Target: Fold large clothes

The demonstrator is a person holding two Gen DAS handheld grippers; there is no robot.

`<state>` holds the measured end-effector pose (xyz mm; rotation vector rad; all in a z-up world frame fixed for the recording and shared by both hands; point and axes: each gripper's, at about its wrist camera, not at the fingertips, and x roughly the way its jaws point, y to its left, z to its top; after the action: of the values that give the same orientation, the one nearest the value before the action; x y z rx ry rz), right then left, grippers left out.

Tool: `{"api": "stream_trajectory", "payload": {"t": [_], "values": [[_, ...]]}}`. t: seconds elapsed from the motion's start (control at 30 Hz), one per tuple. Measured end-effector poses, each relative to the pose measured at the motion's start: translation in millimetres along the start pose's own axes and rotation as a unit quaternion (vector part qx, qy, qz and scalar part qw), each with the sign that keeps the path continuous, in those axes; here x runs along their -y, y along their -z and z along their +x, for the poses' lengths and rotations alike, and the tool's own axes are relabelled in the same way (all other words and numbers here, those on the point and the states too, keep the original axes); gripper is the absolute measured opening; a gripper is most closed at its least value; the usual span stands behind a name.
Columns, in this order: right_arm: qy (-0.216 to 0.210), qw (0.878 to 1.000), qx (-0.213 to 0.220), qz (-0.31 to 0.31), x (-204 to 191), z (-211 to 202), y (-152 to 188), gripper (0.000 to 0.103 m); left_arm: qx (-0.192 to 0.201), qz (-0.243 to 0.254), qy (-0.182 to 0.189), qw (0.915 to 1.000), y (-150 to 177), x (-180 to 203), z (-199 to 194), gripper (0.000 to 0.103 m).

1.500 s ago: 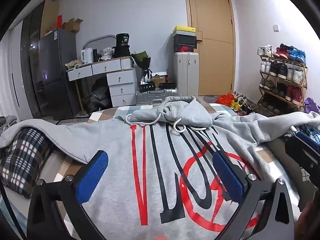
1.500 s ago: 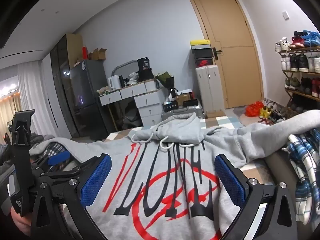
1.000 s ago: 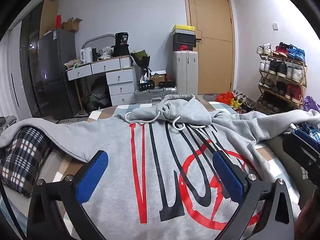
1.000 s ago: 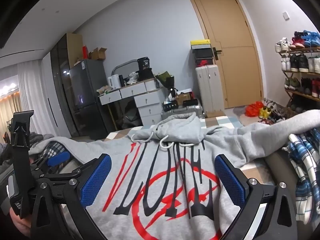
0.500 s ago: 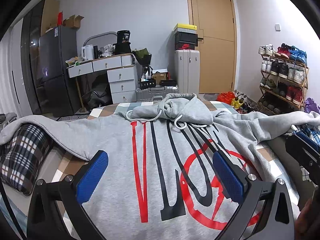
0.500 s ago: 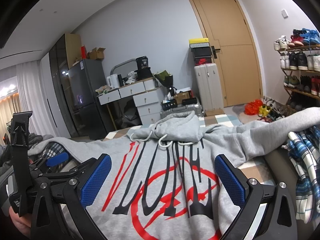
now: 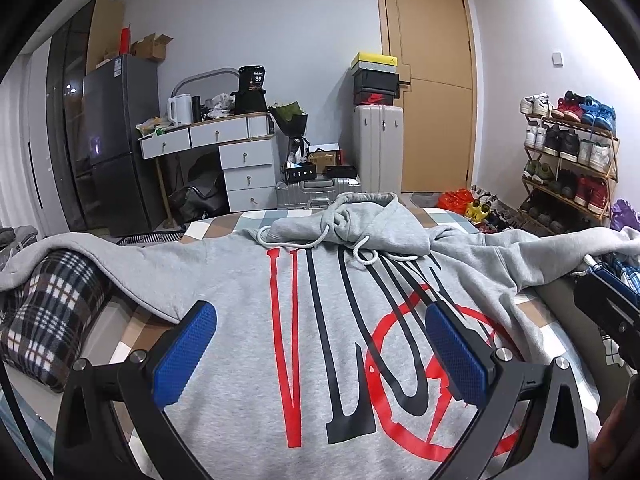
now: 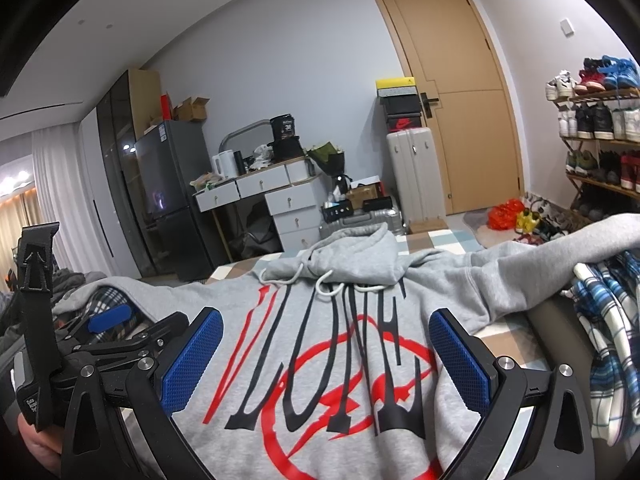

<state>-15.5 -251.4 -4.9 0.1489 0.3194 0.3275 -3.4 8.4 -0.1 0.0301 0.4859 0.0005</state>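
Note:
A grey hoodie (image 7: 240, 320) (image 8: 360, 320) with red and black lettering lies face up on the bed, hood (image 7: 360, 220) at the far end, sleeves spread left and right. My left gripper (image 7: 320, 344) hovers open above its chest print, nothing between the blue pads. My right gripper (image 8: 326, 356) is open too, above the same print further right. The left gripper's body (image 8: 100, 344) shows at the lower left of the right wrist view, and the right gripper's body (image 7: 608, 312) at the right edge of the left wrist view.
A plaid blanket (image 7: 44, 308) lies under the left sleeve. A blue checked garment (image 8: 612, 340) lies at the right. Beyond the bed stand a white drawer desk (image 7: 224, 160), suitcases (image 7: 378, 148), a door (image 7: 432, 100) and a shoe rack (image 7: 568, 160).
Both views have tipped slightly, so the hoodie sits a little lower in frame. The hoodie has not moved and both grippers stay open.

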Motion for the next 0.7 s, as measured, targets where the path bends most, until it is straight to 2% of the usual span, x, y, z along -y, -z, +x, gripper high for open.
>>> {"api": "stream_trajectory", "payload": {"t": [0.7], "values": [[-0.001, 1.0, -0.001, 0.003, 1.2, -1.6, -1.0, 0.103, -0.003, 0.001, -0.001, 1.0, -0.3, 0.5, 2.5, 0.102]]}}
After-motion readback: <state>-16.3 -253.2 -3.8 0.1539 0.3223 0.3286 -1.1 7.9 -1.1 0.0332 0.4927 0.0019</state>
